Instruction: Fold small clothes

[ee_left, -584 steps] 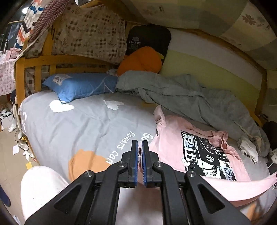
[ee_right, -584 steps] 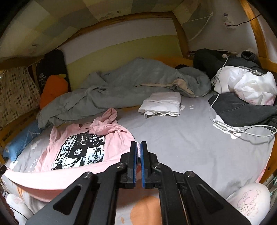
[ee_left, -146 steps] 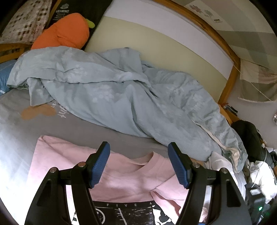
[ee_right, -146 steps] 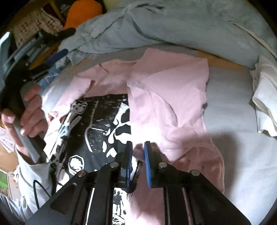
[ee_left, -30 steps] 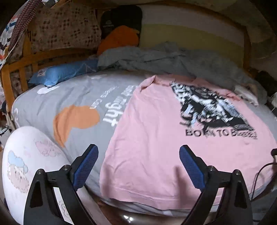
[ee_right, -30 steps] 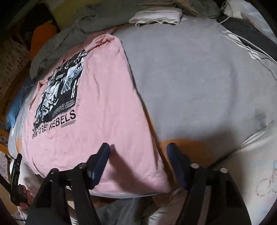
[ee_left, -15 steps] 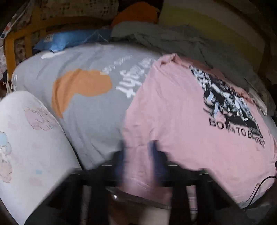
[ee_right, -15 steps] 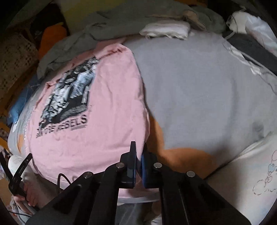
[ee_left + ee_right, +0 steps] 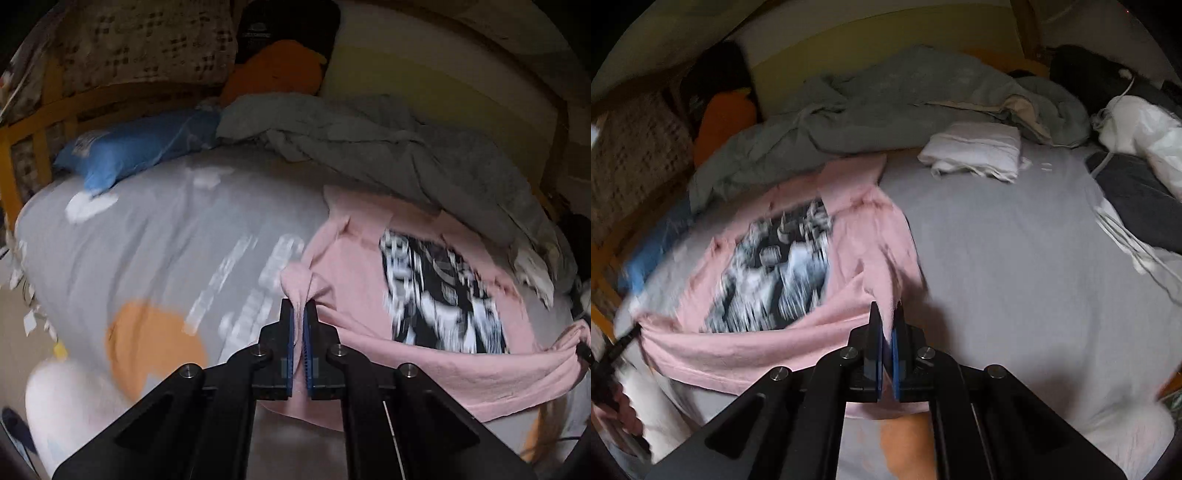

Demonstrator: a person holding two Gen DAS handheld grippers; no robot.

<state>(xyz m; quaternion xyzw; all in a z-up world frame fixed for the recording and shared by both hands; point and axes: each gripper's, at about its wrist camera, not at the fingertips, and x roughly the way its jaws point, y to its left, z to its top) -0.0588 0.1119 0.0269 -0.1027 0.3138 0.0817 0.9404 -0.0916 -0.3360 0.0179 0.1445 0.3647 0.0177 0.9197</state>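
Pink cotton T-shirt with a black-and-white graphic print (image 9: 369, 291) is lying print-up on the grey bed sheet with orange blobs and white lettering (image 9: 155, 251), toward the near edge of the bed, its bottom hem lifting off the sheet in a sagging band. Left gripper (image 9: 298, 325) is clamping one hem corner, jaws closed tight with a pinch of pink fabric bunching up between the blue pads. Right gripper (image 9: 886, 325) is doing the same on the other hem corner, jaws closed on pink fabric. Hem is stretching between the two and hanging below both. Shirt's collar end is resting flat, reaching toward the far side of the bed; print is motion-blurred.

Crumpled grey-green quilt (image 9: 388, 155) is heaped along the far edge, touching the shirt's top. Folded white cloth (image 9: 975, 151) is sitting on the sheet beside the quilt, apart from the shirt. Blue pillow (image 9: 133, 147) is lying at the head-end corner near the wooden bed rail (image 9: 40, 118). Orange plush cushion (image 9: 277, 70) is leaning against the yellow-and-white wall panel (image 9: 424, 77). Dark clothes, a white bag (image 9: 1145, 129) and white cable (image 9: 1123, 229) are piled at the foot end.
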